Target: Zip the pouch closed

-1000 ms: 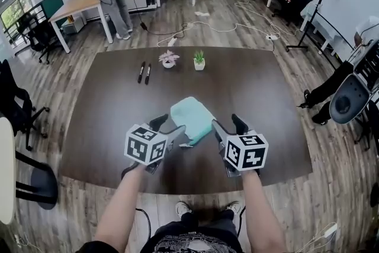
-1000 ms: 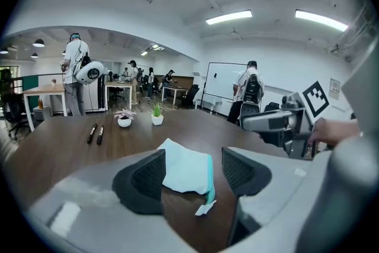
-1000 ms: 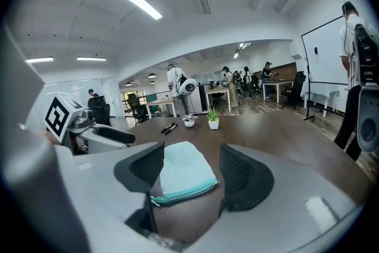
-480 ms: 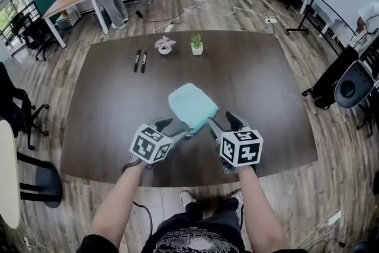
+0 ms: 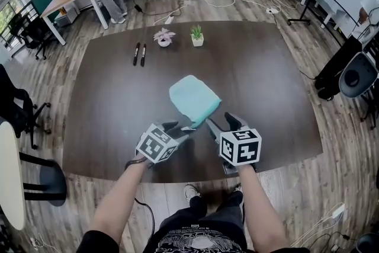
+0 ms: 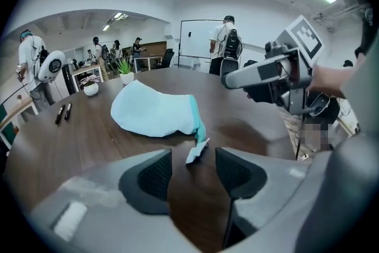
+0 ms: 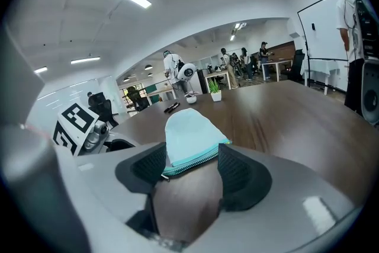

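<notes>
Pouch (image 5: 194, 98) on table (image 5: 106, 98) | left gripper (image 5: 180, 129) jaws closing, pull tab (image 6: 197, 151) between

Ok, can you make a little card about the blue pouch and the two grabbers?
Pouch: light blue, lying flat on the brown table, not held
Zipper pull: sticks out toward the person
Left hand-held gripper: open, jaws just been closing, pull between them, unpinched
Right hand-held gripper: open, jaws just been closing slightly, pouch's zipper edge between them
Far side: two pens, two potted plants
</notes>
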The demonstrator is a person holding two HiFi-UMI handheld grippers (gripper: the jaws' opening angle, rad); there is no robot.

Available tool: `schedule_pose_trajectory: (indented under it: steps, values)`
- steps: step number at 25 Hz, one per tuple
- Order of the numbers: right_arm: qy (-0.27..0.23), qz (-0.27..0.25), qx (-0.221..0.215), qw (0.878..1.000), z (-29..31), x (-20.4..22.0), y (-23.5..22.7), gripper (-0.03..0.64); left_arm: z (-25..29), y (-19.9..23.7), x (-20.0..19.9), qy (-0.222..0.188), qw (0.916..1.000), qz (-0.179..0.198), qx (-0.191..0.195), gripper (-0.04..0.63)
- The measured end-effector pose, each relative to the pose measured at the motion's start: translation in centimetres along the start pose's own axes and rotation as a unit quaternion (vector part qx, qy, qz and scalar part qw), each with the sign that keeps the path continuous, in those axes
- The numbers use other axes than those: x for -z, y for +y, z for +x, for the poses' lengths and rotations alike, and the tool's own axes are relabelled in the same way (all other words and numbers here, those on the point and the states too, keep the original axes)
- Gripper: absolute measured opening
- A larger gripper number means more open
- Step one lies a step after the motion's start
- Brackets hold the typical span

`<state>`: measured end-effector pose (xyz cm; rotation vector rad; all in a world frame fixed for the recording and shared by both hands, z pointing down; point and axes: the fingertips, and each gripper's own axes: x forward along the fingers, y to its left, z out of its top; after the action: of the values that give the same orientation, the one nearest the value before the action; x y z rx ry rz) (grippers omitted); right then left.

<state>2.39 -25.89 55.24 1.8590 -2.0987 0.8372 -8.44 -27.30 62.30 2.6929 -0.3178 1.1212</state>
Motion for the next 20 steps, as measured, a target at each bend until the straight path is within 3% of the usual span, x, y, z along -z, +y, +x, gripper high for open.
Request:
schedule_pose_trajectory:
  steps: [8, 17, 20]
  values:
    - [0.015, 0.005, 0.003, 1.000, -0.4, 1.9, -0.3, 0.259, 1.3, -0.2, 0.3, 0.017, 0.9992, 0.036, 0.002, 0.189]
    - [0.027, 0.011, 0.022, 0.999, -1.7, 3.2, -1.7, 0.255, 1.8, -0.5, 0.3, 0.018, 0.9995, 0.028, 0.001, 0.108]
    - [0.027, 0.014, 0.028, 0.999, -2.0, 3.0, -2.0, 0.249, 1.6, -0.6, -0.1, 0.011, 0.9997, 0.020, 0.005, 0.047]
